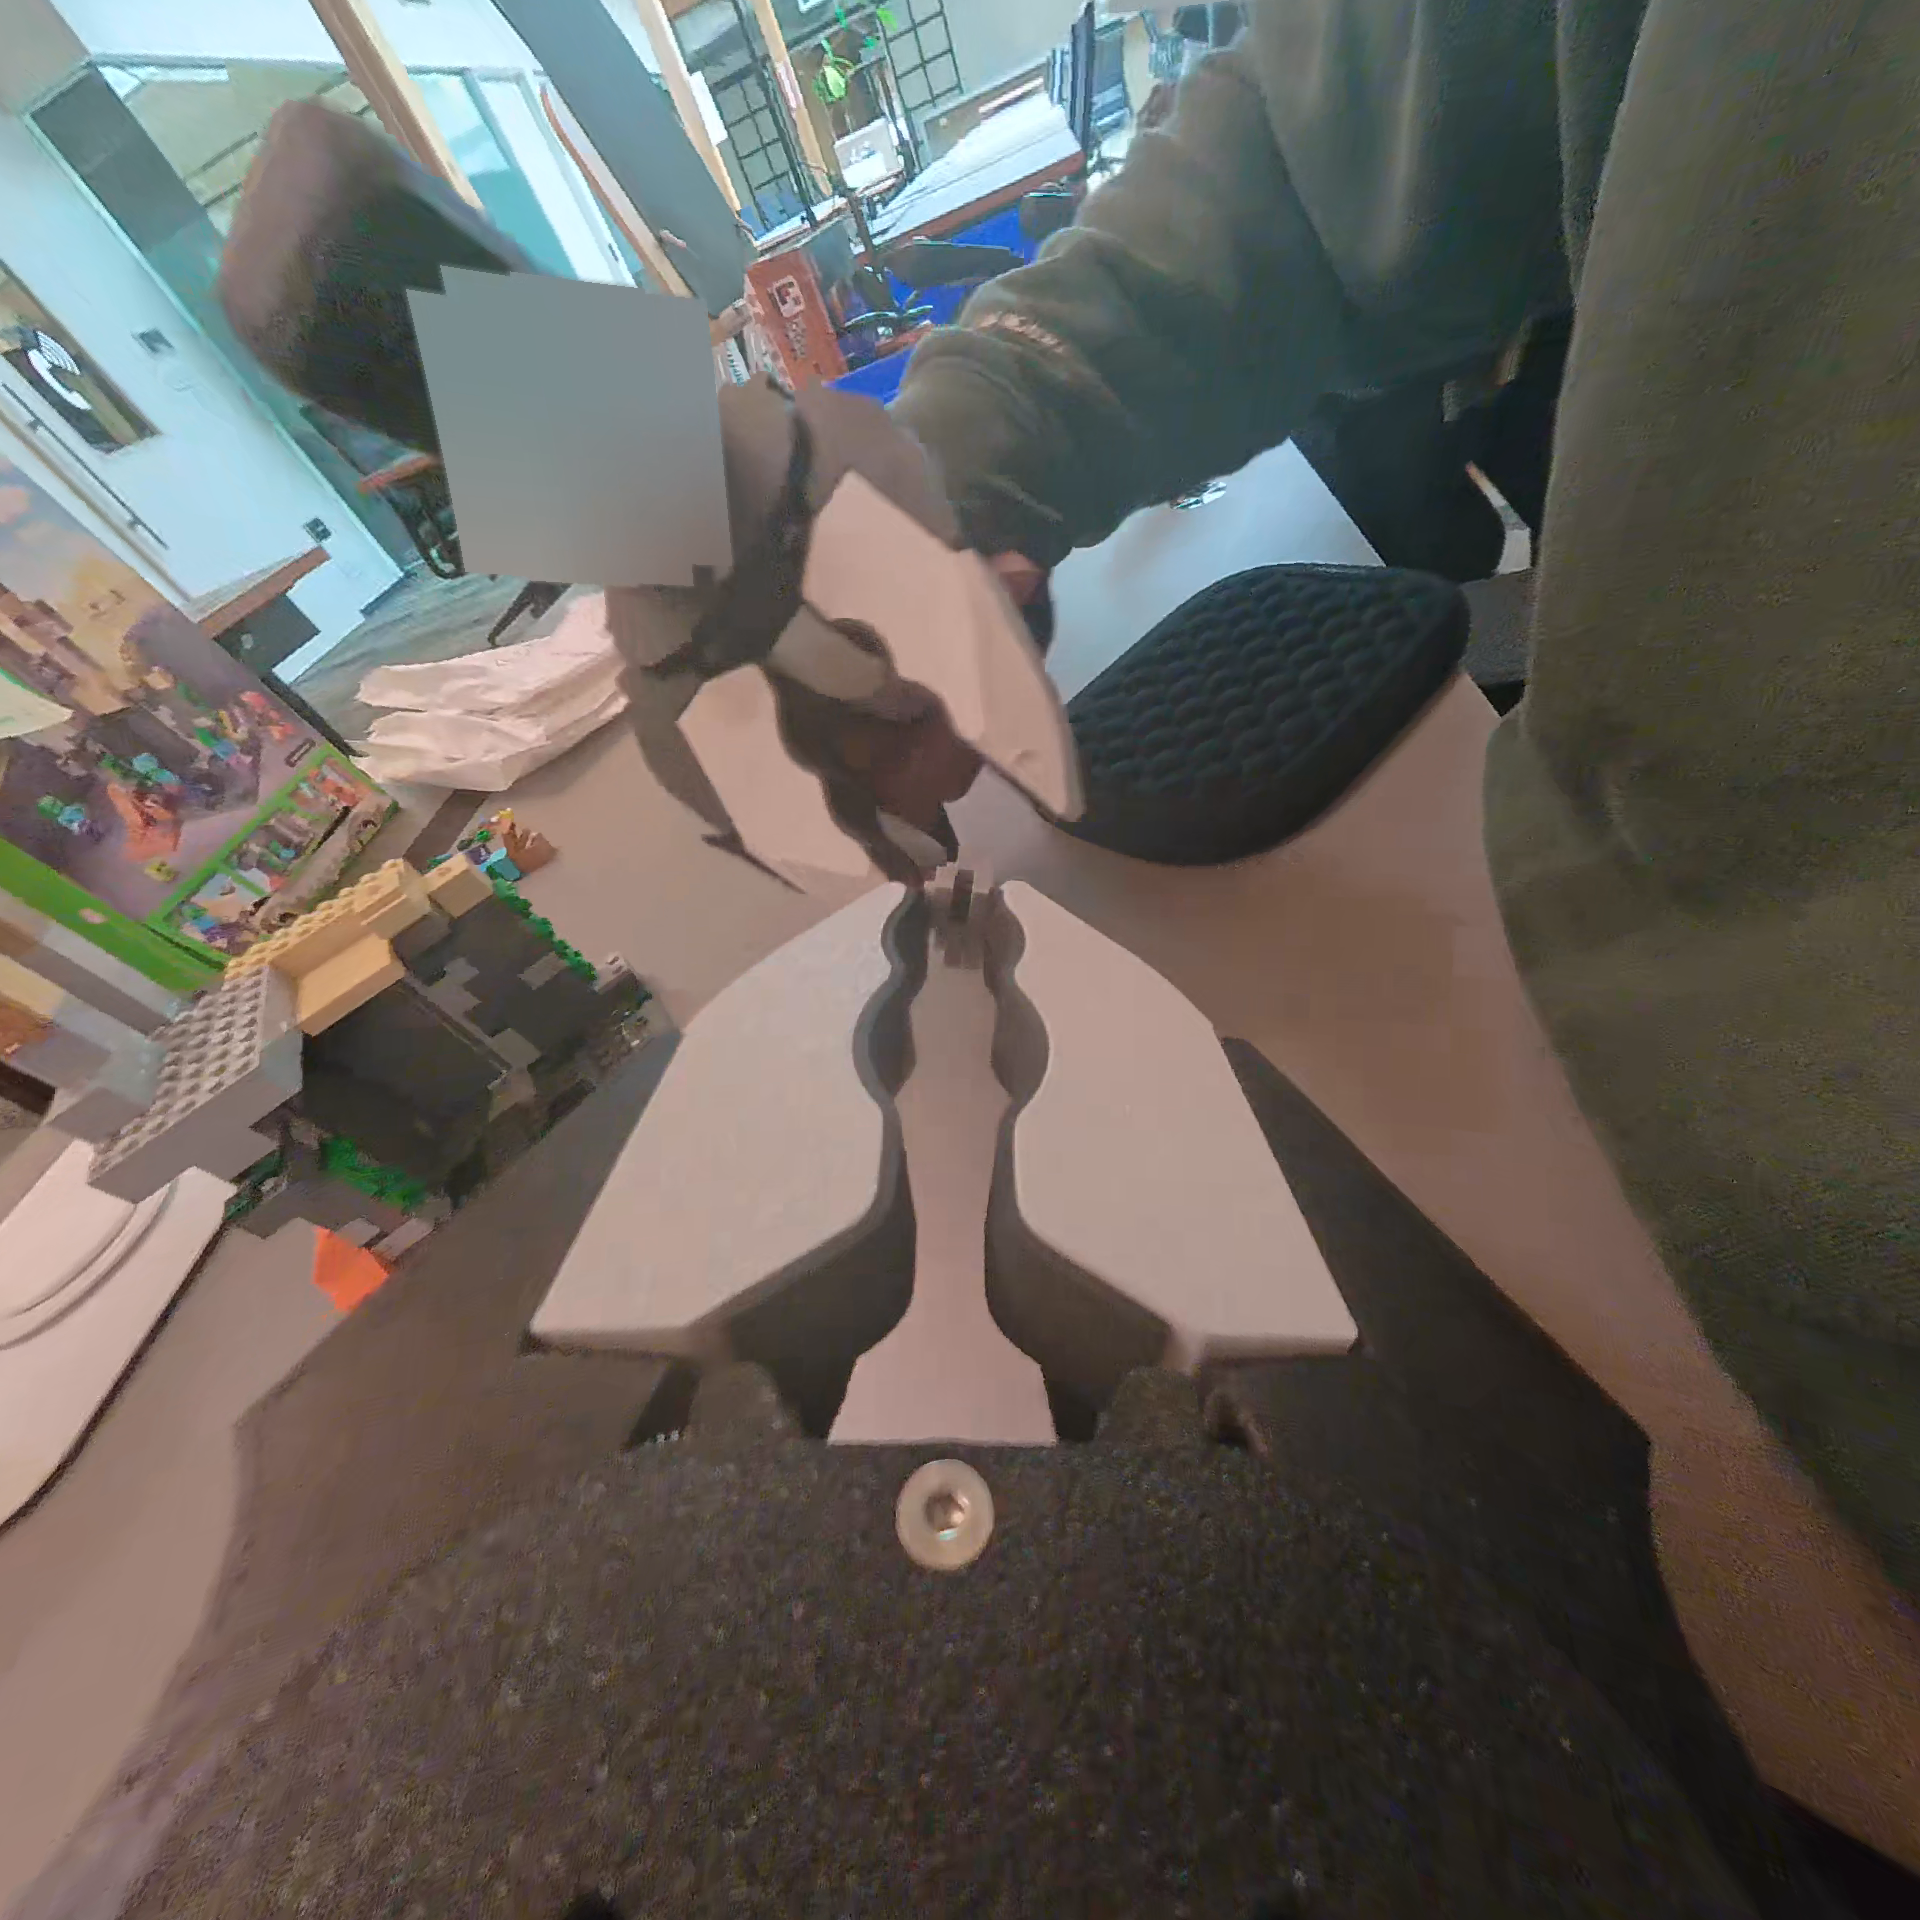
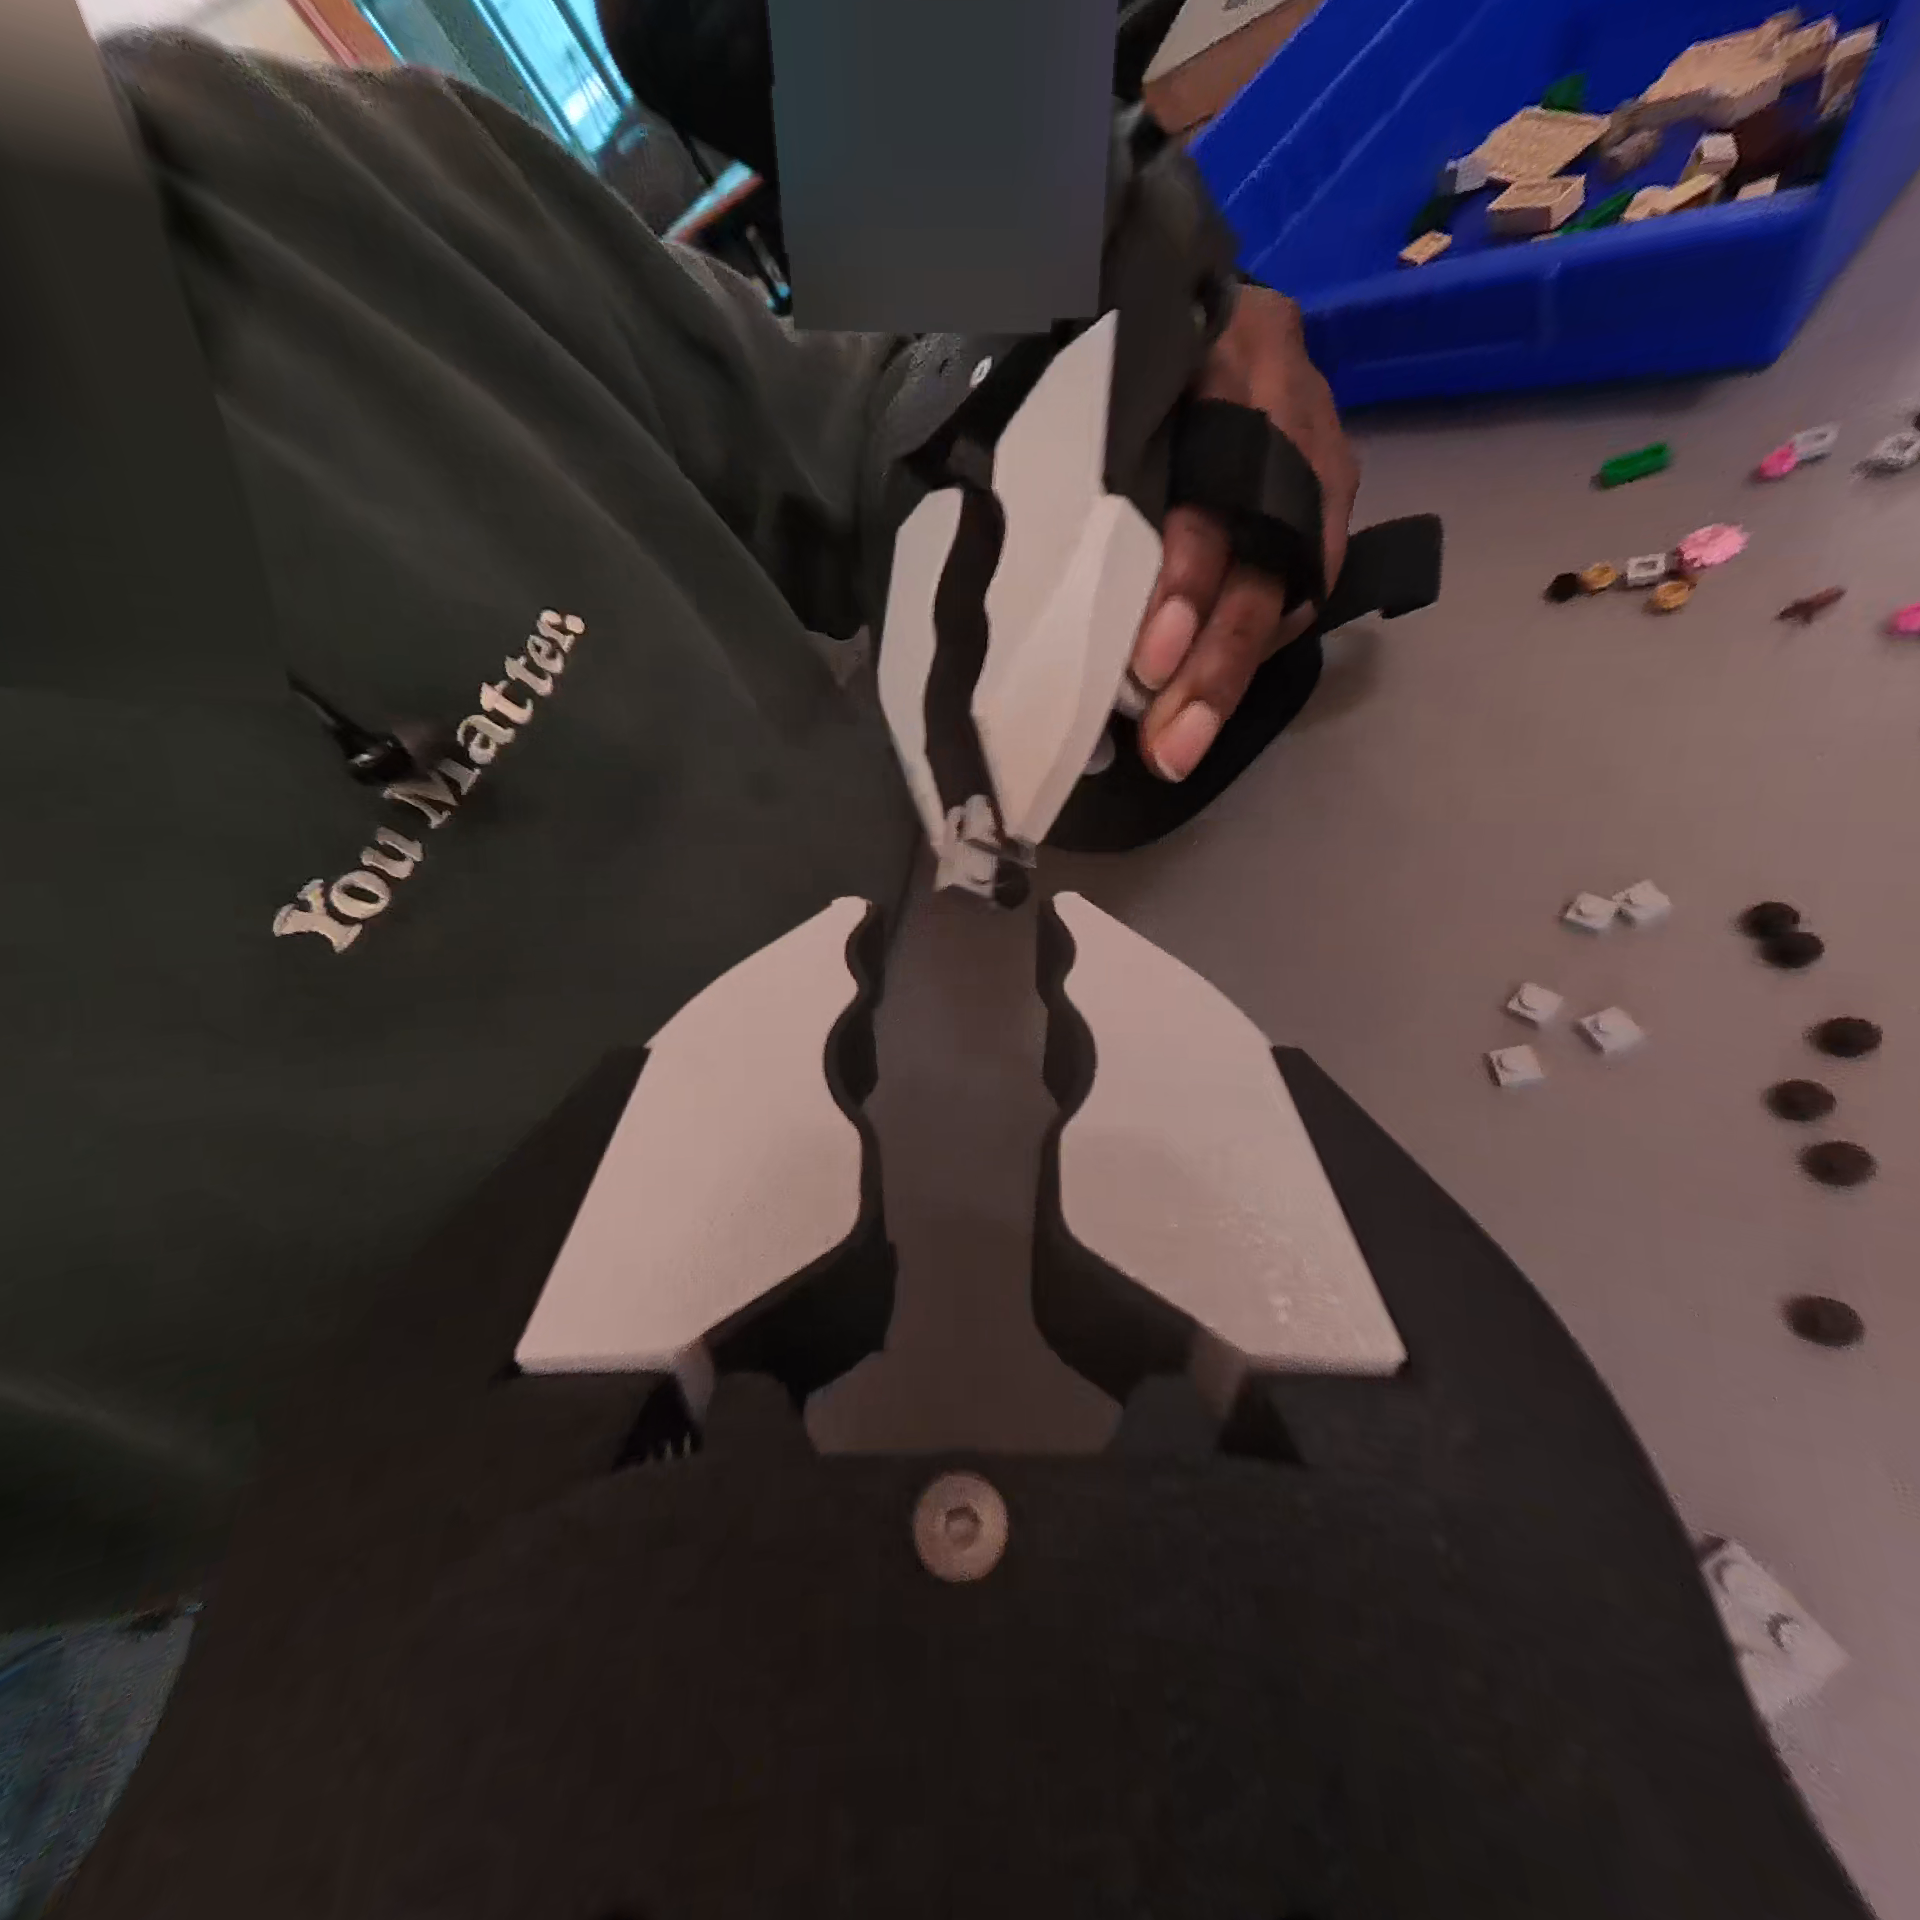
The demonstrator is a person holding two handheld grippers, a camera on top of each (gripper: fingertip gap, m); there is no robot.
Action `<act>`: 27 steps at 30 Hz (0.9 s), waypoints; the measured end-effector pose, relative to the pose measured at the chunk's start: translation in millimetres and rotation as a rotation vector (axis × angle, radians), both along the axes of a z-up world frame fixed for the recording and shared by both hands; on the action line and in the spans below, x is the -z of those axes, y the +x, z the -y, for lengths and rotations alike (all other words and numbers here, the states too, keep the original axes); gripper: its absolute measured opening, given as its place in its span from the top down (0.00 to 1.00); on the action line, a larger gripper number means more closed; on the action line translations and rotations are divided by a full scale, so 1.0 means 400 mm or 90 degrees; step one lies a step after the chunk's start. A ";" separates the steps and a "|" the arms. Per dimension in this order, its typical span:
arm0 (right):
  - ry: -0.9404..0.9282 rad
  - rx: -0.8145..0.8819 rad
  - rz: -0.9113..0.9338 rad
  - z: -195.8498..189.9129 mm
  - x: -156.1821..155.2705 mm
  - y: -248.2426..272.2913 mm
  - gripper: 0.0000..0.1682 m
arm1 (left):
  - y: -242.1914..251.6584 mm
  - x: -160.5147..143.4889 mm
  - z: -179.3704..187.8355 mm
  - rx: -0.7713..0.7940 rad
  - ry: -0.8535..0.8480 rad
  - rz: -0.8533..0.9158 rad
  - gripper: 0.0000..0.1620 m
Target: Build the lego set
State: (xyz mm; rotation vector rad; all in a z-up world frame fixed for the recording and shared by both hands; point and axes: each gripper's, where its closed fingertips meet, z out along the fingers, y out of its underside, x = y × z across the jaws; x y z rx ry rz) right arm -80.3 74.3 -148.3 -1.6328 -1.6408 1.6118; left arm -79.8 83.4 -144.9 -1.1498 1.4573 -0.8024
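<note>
left claw (image 1: 954, 914) pinching small piece (image 1: 958, 920), right claw (image 2: 961, 914) parted

The two grippers met tip to tip over the table (image 2: 1455, 790), leaving no gap between them. A blue bin (image 2: 1558, 301) and scattered small pieces (image 2: 1605, 1029) crowded one side, the lego build (image 1: 395, 1039) and box (image 1: 156, 769) the other; bare table lay between
</note>
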 end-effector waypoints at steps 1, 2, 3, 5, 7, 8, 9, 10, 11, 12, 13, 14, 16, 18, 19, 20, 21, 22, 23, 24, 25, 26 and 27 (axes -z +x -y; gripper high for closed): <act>0.004 0.007 -0.002 0.003 0.001 -0.002 0.82 | -0.001 -0.001 -0.002 -0.001 0.006 0.002 0.93; -0.004 0.014 -0.005 0.004 0.001 -0.004 0.82 | -0.001 -0.003 -0.001 0.001 0.012 0.008 0.93; -0.020 0.019 -0.010 0.006 0.000 -0.006 0.82 | 0.000 -0.006 0.002 0.004 0.021 0.013 0.93; -0.045 0.025 -0.014 0.004 0.005 -0.008 0.82 | 0.003 -0.006 0.006 0.005 0.045 0.015 0.93; -0.066 0.023 -0.027 0.006 0.000 -0.011 0.83 | 0.006 -0.006 0.013 0.007 0.066 0.016 0.93; -0.078 0.022 -0.035 0.007 -0.006 -0.013 0.85 | 0.007 -0.004 0.014 0.007 0.072 0.014 0.93; -0.083 0.025 -0.041 0.005 -0.011 -0.016 0.87 | 0.008 -0.003 0.015 0.008 0.080 0.012 0.93; -0.083 0.027 -0.044 0.003 -0.012 -0.018 0.90 | 0.008 -0.004 0.017 0.010 0.084 0.015 0.93; -0.081 0.027 -0.044 0.002 -0.012 -0.019 0.90 | 0.008 -0.004 0.017 0.009 0.089 0.014 0.93; -0.077 0.028 -0.042 0.001 -0.010 -0.019 0.90 | 0.007 -0.003 0.016 0.008 0.089 0.015 0.93; -0.072 0.032 -0.040 -0.002 -0.007 -0.020 0.90 | 0.007 0.000 0.015 0.009 0.080 0.018 0.93; -0.068 0.040 -0.040 -0.007 -0.005 -0.020 0.90 | 0.007 0.001 0.011 0.006 0.064 0.022 0.93; -0.065 0.054 -0.045 -0.017 -0.006 -0.020 0.90 | 0.006 -0.001 0.001 -0.007 0.035 0.031 0.92; -0.030 0.072 -0.043 -0.029 -0.002 -0.019 0.90 | 0.005 0.002 -0.015 -0.019 -0.023 0.031 0.82; -0.001 0.082 -0.042 -0.036 0.001 -0.018 0.90 | 0.004 0.001 -0.023 -0.022 -0.065 0.037 0.80; 0.035 0.092 -0.038 -0.043 0.004 -0.017 0.90 | 0.002 0.000 -0.029 -0.022 -0.107 0.042 0.79; 0.081 0.105 -0.028 -0.052 0.011 -0.017 0.90 | 0.000 -0.002 -0.034 -0.021 -0.147 0.050 0.79; 0.133 0.114 -0.018 -0.060 0.019 -0.017 0.90 | -0.002 -0.004 -0.039 -0.022 -0.185 0.057 0.81; 0.180 0.121 -0.013 -0.065 0.021 -0.018 0.90 | -0.002 -0.001 -0.041 -0.018 -0.217 0.055 0.82; 0.219 0.126 -0.013 -0.068 0.020 -0.020 0.90 | -0.002 0.006 -0.046 -0.021 -0.241 0.050 0.83; 0.253 0.129 -0.013 -0.070 0.018 -0.022 0.90 | -0.003 0.013 -0.052 -0.029 -0.252 0.043 0.84; 0.287 0.129 -0.010 -0.071 0.017 -0.023 0.90 | -0.003 0.021 -0.053 -0.030 -0.253 0.035 0.85; 0.319 0.130 -0.007 -0.074 0.017 -0.024 0.90 | -0.003 0.022 -0.054 -0.031 -0.255 0.035 0.87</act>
